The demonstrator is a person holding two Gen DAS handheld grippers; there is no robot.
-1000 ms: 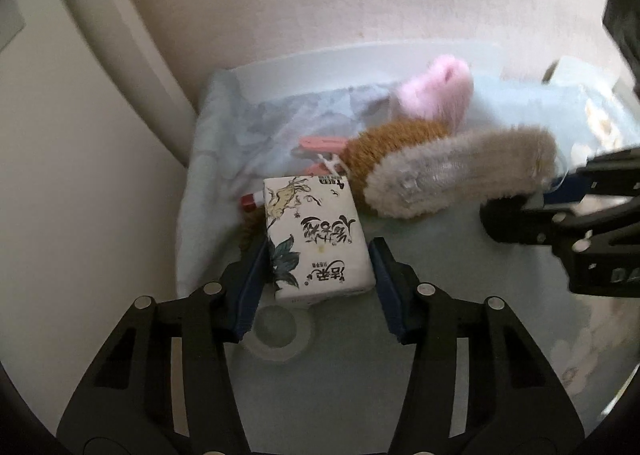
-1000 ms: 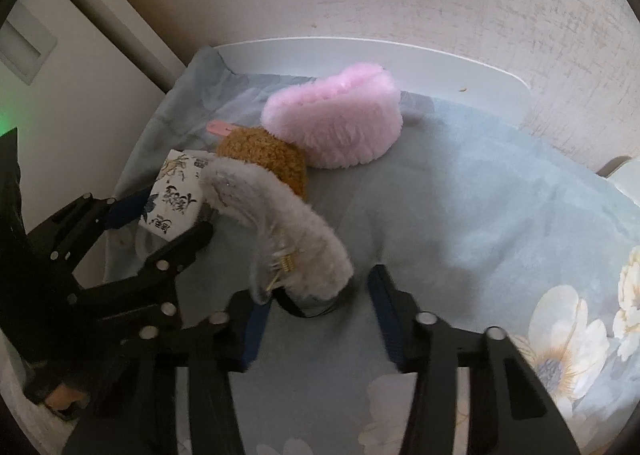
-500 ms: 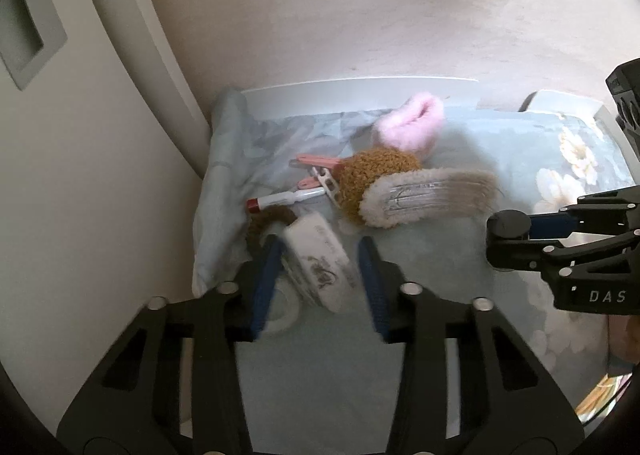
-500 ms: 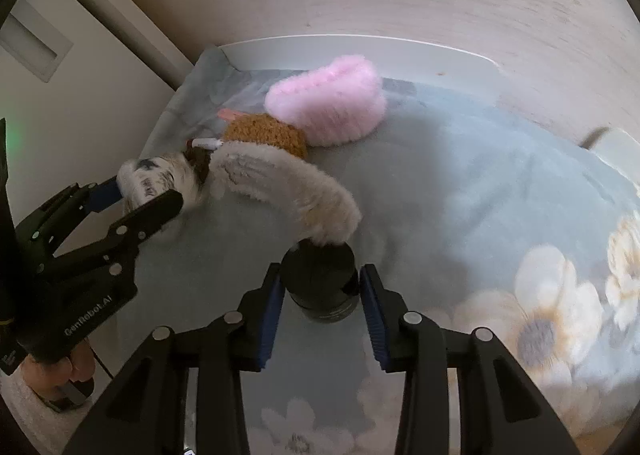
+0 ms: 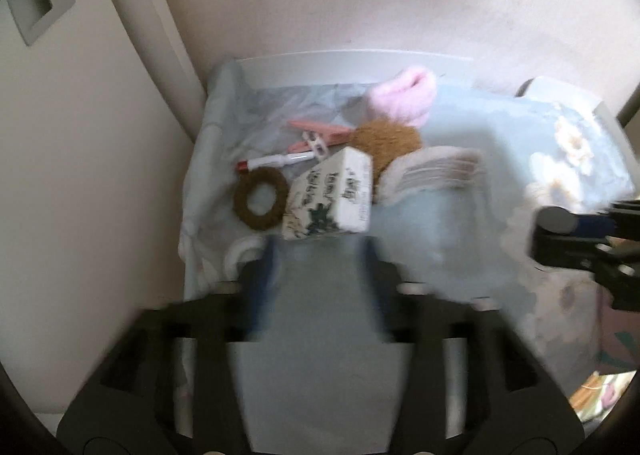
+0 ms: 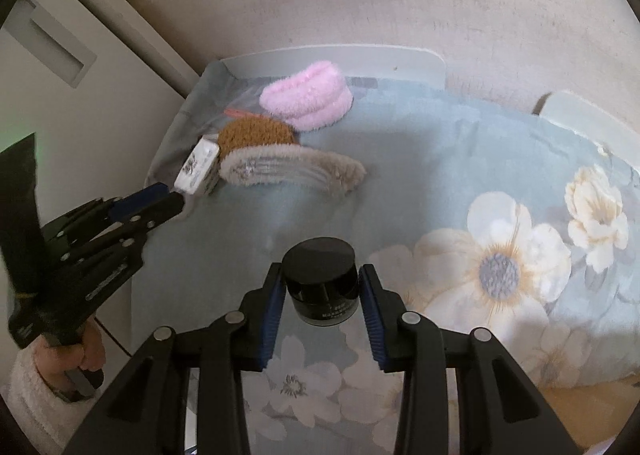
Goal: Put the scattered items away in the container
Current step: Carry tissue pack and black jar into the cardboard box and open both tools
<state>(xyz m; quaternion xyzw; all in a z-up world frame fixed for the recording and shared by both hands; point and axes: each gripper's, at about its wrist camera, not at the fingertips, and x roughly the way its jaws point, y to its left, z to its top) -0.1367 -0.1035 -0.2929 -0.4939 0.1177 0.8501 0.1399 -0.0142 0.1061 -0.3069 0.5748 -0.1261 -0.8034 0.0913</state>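
Note:
A white printed tissue pack point(image 5: 329, 195) lies tilted on the blue flowered cloth, just ahead of my left gripper point(image 5: 318, 255), which is open and blurred; the pack also shows in the right wrist view point(image 6: 199, 172). My right gripper point(image 6: 322, 291) is shut on a small black jar point(image 6: 320, 279), held above the cloth. Around the pack lie a brown ring scrunchie point(image 5: 261, 199), a red-capped pen point(image 5: 276, 162), pink hair clips point(image 5: 320, 133), a brown fuzzy piece point(image 5: 386, 143), a beige furry headband point(image 6: 292, 169) and a pink fluffy piece point(image 6: 308, 95).
The cloth covers a white tray-like edge point(image 6: 332, 61) against the beige wall. A white cabinet point(image 5: 80, 135) stands at the left. A white roll point(image 5: 244, 253) lies near my left finger. My left gripper also shows in the right wrist view point(image 6: 156, 201).
My left gripper opened, let go of the tissue pack and pulled back. My right gripper closed on the black jar and drew it back away from the headband.

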